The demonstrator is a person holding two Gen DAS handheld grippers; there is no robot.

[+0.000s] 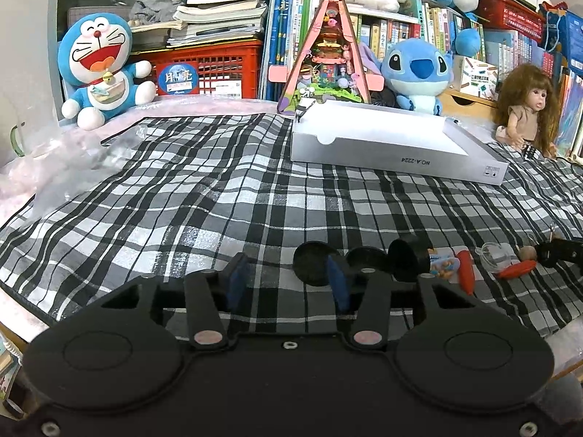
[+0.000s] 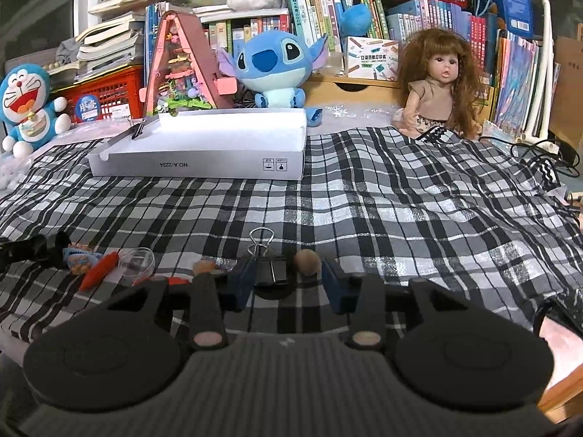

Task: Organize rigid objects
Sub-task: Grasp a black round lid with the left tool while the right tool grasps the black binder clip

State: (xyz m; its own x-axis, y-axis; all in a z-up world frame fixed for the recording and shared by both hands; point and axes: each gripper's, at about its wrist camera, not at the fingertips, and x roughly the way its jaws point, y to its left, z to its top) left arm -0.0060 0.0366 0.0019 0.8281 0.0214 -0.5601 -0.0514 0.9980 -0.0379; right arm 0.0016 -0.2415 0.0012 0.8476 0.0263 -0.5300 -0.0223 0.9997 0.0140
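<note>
Small objects lie in a row along the near edge of the checked cloth [image 1: 218, 200]. My left gripper [image 1: 288, 284] stands open over bare cloth, with a black round disc [image 1: 309, 262] just past its right pad. Further right lie more black round pieces [image 1: 408, 258], a snack packet [image 1: 442, 266], two orange carrot-shaped toys [image 1: 466, 269] and a clear dome [image 1: 492, 255]. My right gripper [image 2: 288, 280] is open with a black binder clip [image 2: 271, 273] between its pads, close to the left pad and apart from the right one. A brown ball [image 2: 308, 260] sits beyond the clip.
A shallow white box [image 2: 204, 153] lies open at the back of the cloth, with a binder clip [image 2: 138, 129] on its far left rim. Plush toys, a doll [image 2: 437, 87], a triangular model house [image 2: 178, 65], books and red crates line the back. Cables trail at the right [image 2: 539, 153].
</note>
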